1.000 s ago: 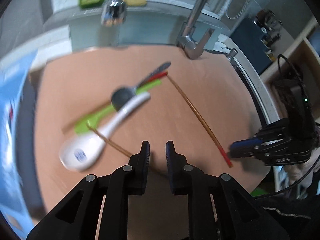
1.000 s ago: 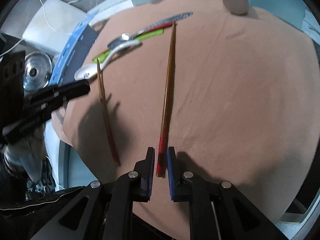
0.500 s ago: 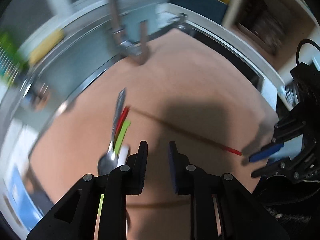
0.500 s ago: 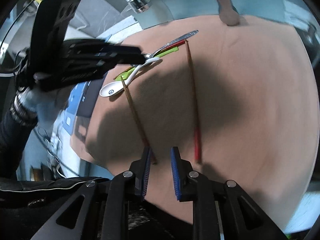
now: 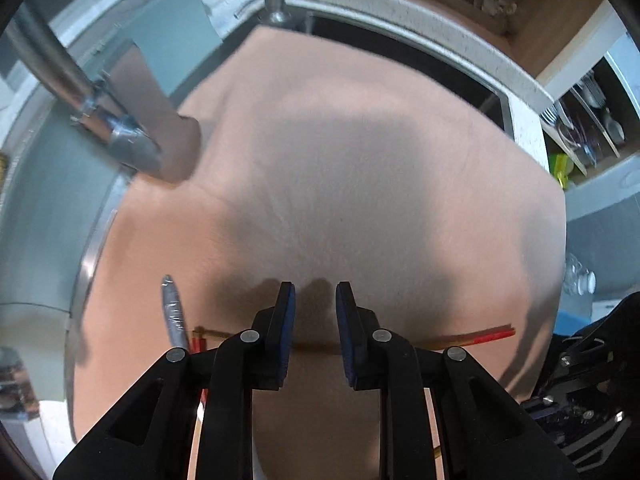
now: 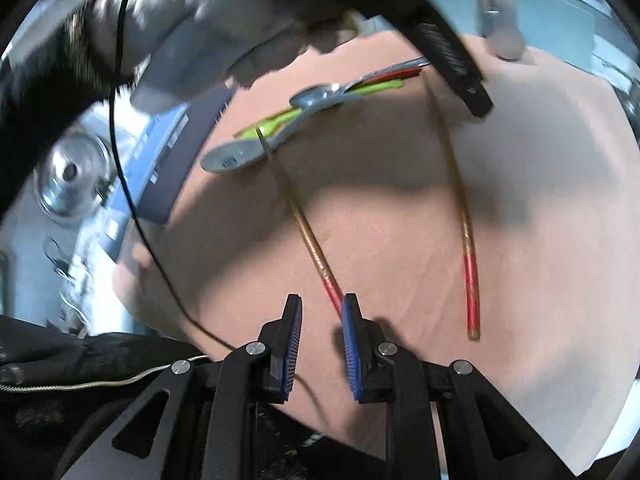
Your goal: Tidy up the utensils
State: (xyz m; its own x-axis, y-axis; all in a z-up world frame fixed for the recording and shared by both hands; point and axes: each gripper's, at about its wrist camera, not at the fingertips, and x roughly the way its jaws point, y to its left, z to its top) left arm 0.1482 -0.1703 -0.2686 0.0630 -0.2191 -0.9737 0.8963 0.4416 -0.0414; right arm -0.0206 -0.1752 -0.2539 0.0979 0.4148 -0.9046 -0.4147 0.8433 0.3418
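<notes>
On the brown mat [image 5: 360,168], left gripper [image 5: 315,292] and right gripper [image 6: 321,304] both parted, chopsticks [image 6: 466,236] lying loose

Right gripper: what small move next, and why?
Probably nudge the right gripper slightly right and down, then close. Its open jaws sit just left of the nearer chopstick's red end, which lies flat on the cloth, ungrasped.

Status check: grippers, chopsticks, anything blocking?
Left gripper and right gripper: jaws open, empty. Two chopsticks apart on cloth. Left one's red end by right jaws.
</notes>
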